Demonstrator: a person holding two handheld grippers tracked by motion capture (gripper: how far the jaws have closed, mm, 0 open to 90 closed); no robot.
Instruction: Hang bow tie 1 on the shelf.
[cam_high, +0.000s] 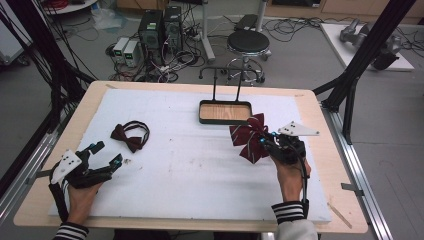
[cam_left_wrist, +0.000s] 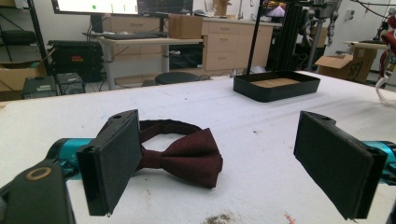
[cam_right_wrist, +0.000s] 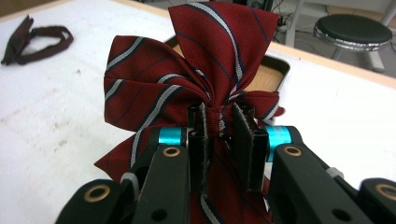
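A red striped bow tie (cam_high: 249, 138) hangs off the white mat, pinched at its centre knot (cam_right_wrist: 219, 122) by my right gripper (cam_high: 264, 142), which is shut on it just in front of the tray. A plain dark maroon bow tie (cam_high: 131, 136) with its strap loop lies flat on the mat at the left; in the left gripper view this maroon bow tie (cam_left_wrist: 184, 156) lies just beyond the jaws. My left gripper (cam_high: 107, 155) rests near the mat's front left, open, its pads (cam_left_wrist: 334, 161) wide apart with nothing between them.
A black tray with a wooden floor and a tall wire handle (cam_high: 224, 112) stands at the back middle of the mat. The wooden table edge (cam_high: 330, 145) runs close on the right. A stool (cam_high: 248, 44) and computers stand on the floor beyond.
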